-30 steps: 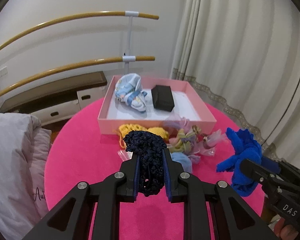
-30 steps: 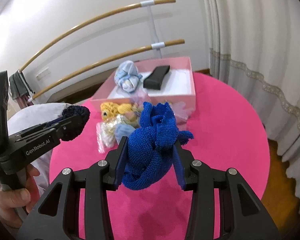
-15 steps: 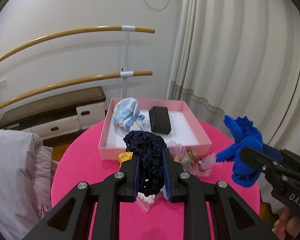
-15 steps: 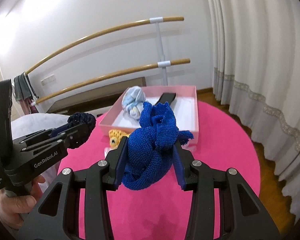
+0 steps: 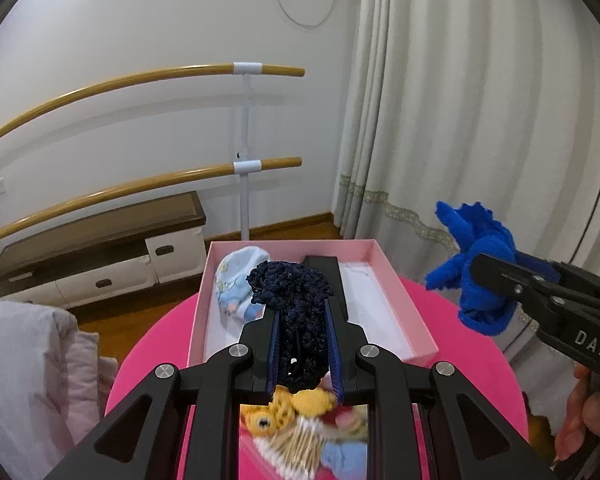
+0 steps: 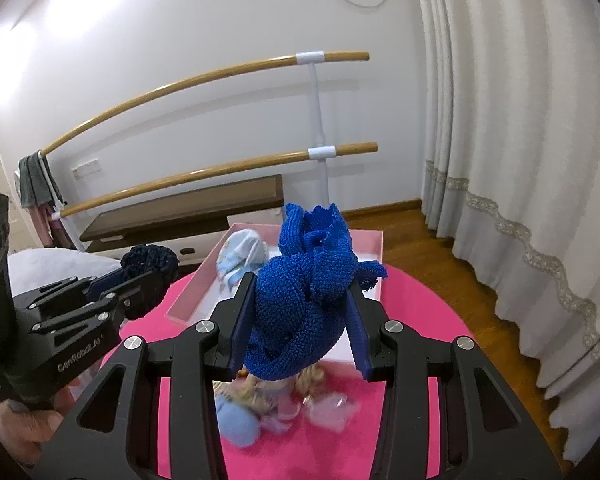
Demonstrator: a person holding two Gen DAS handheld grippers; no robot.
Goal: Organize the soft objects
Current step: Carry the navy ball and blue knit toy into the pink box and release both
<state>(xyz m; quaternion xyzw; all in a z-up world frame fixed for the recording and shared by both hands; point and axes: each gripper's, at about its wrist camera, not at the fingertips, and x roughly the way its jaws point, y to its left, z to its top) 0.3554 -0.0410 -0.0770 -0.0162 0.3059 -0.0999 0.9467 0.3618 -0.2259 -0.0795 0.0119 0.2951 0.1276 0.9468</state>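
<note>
1. The left gripper (image 5: 302, 344), jaws clamped on a dark navy knit bundle (image 5: 296, 300), hangs above the near wall of the pink box (image 5: 392, 276), which lies straight ahead and below.
2. The bundle hangs lengthwise between the jaws, its top bulging past the tips toward the box.
3. The right gripper (image 6: 300, 320), jaws pinching a bright blue knit piece (image 6: 304, 304), hovers raised beside it, also facing the box.
4. By appearance the left is nearer the opening, beside the pale blue bundle (image 5: 236, 284).
5. Loose soft items (image 6: 260, 404) lie on the pink table (image 6: 420, 312) beneath both.
</note>
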